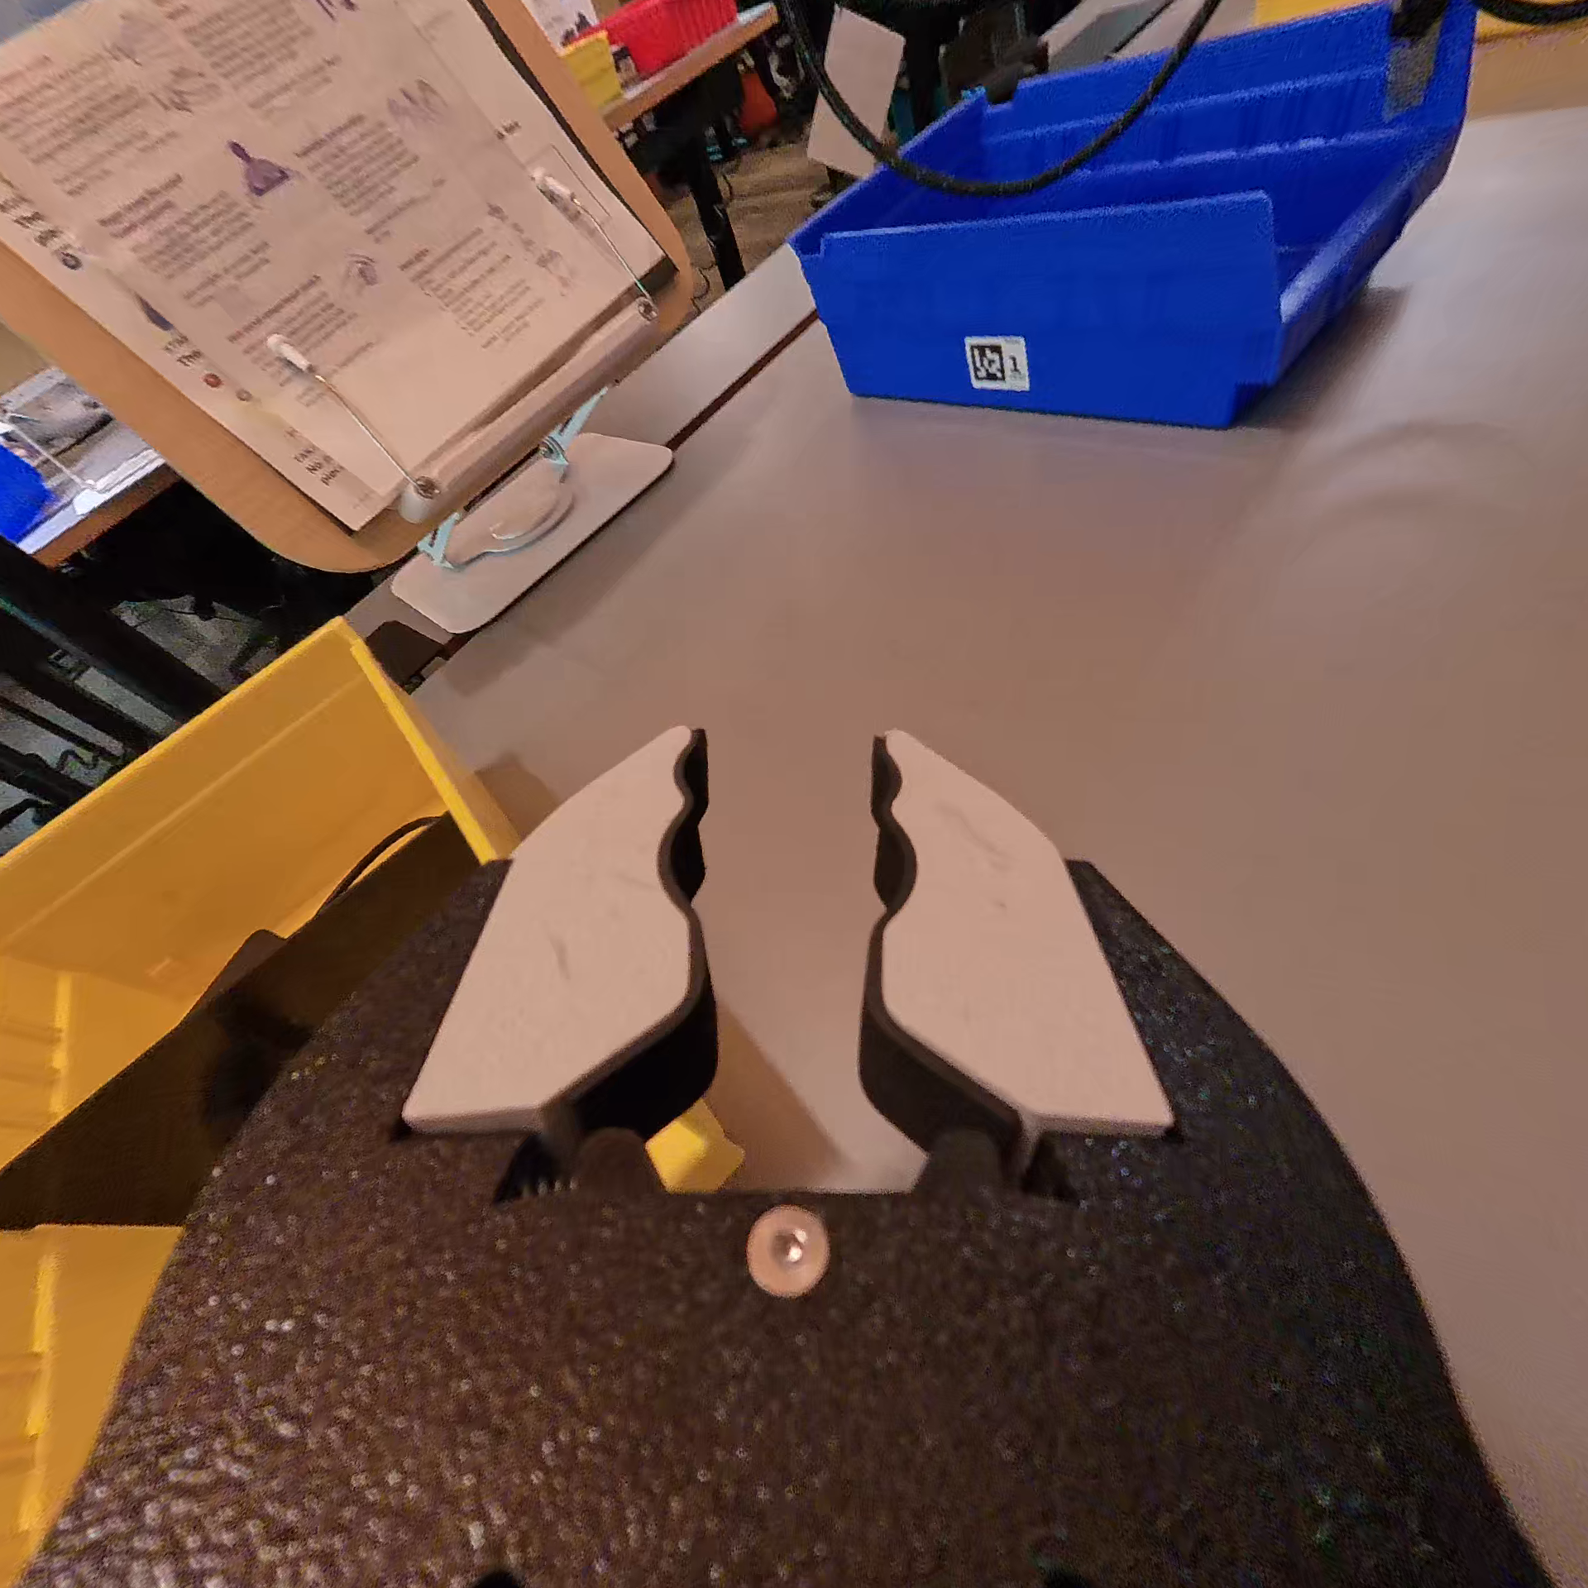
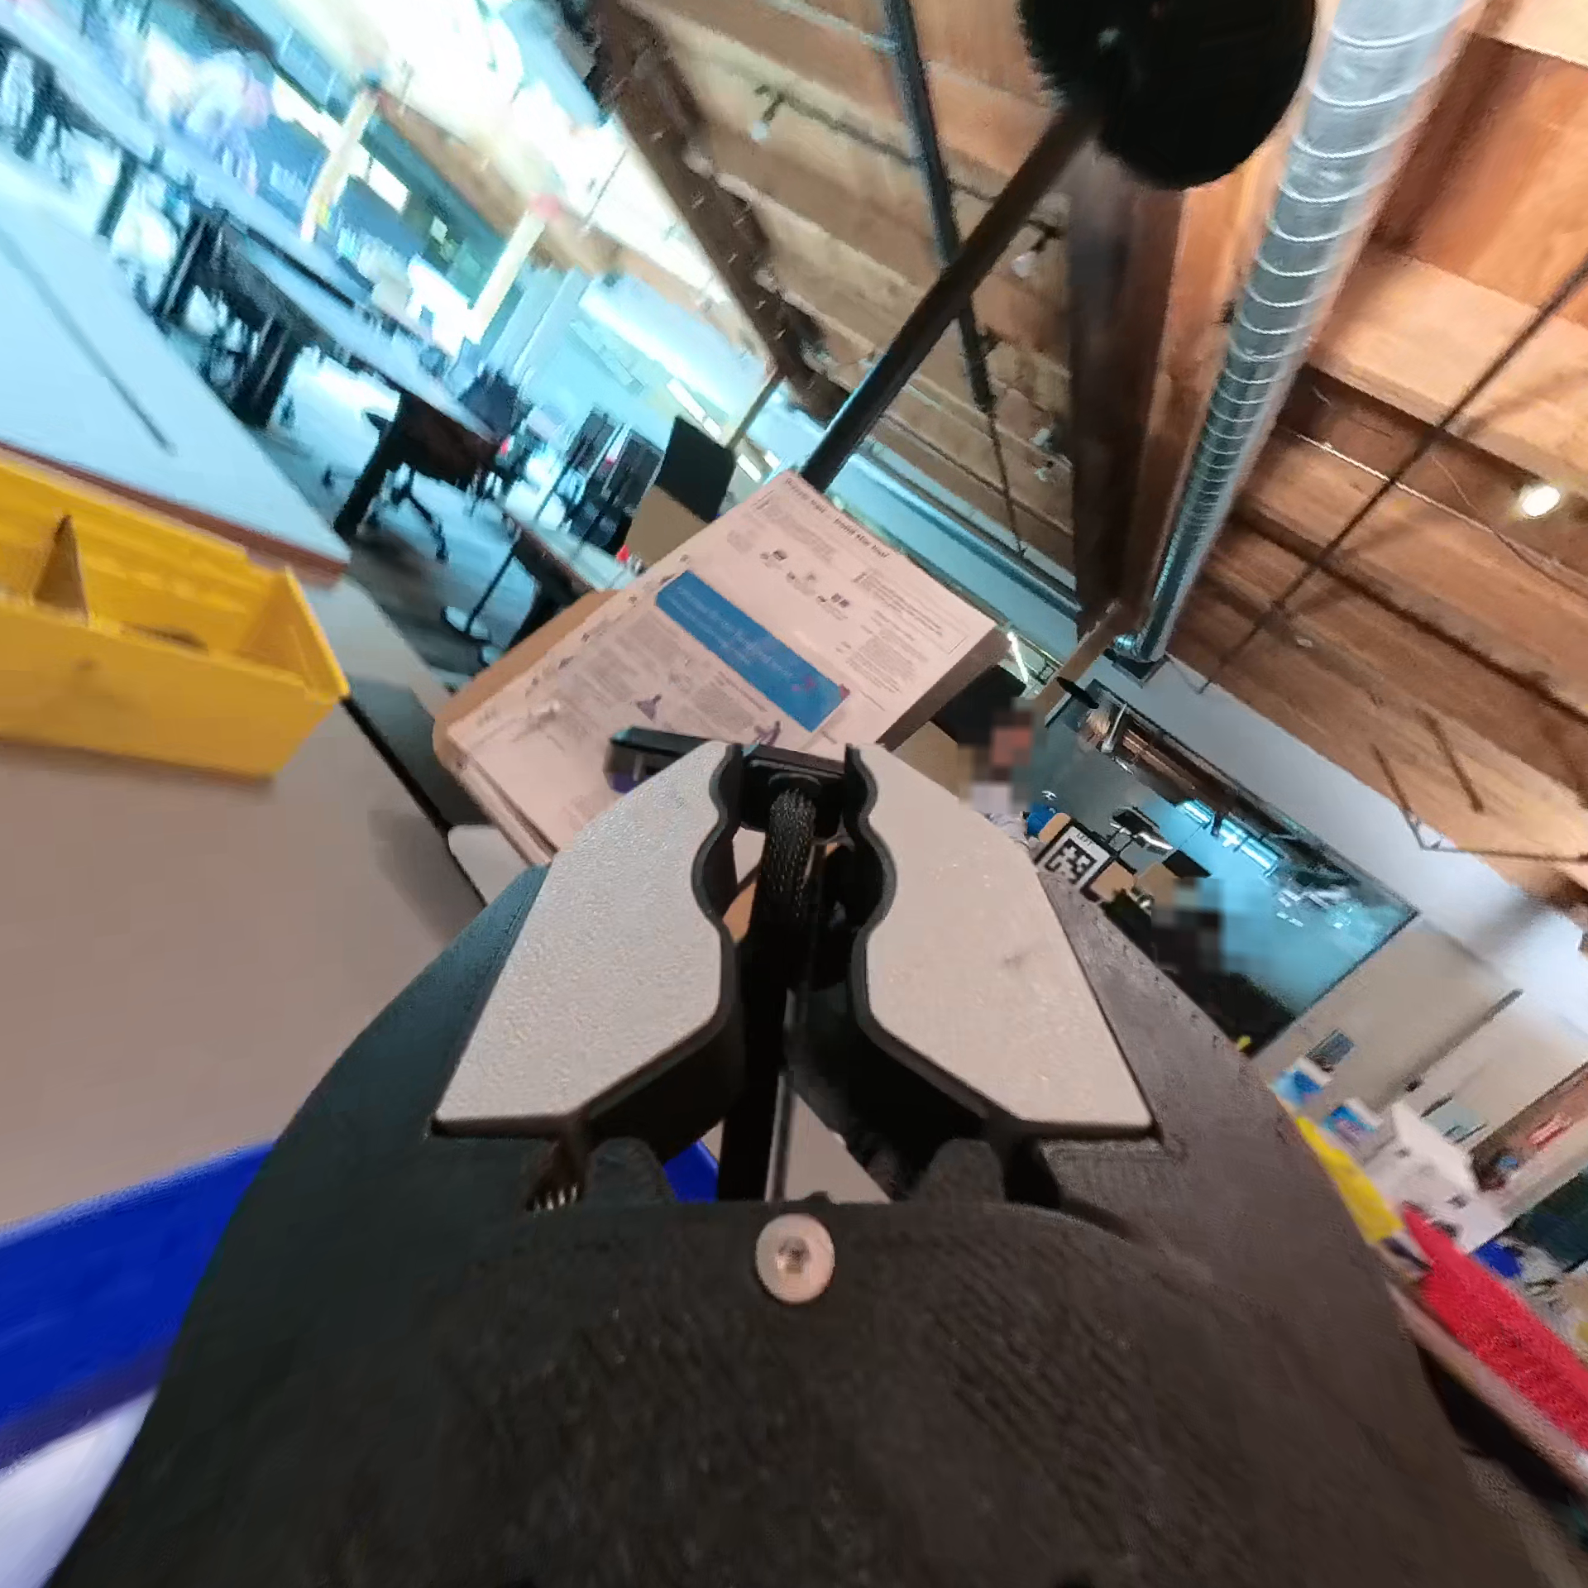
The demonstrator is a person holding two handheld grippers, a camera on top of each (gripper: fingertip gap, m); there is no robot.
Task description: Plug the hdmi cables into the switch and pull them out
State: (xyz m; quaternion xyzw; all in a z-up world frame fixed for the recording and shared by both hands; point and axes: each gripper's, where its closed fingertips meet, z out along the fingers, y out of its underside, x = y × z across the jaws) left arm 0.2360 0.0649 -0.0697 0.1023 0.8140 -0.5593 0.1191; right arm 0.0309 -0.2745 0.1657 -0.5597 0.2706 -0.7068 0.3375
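Observation:
My left gripper [image 1: 789, 748] is open and empty, low over the grey table [image 1: 1074, 653]. A black braided HDMI cable [image 1: 945, 176] hangs in a loop over the blue bin [image 1: 1117, 292] at the far right. My right gripper [image 2: 790, 756] is tilted upward and shut on the black plug end [image 2: 792, 767] of a braided HDMI cable [image 2: 790, 851], which runs back between the fingers. A flat black piece [image 2: 653, 741] sticks out left of the tips; I cannot tell if it is the switch.
A yellow bin [image 1: 215, 825] sits at the table's left edge and also shows in the right wrist view [image 2: 155, 662]. A document stand with printed sheets [image 1: 301, 258] stands at the far left, also seen from the right wrist [image 2: 730, 662]. Blue bin rim [image 2: 103, 1289] lies below the right gripper.

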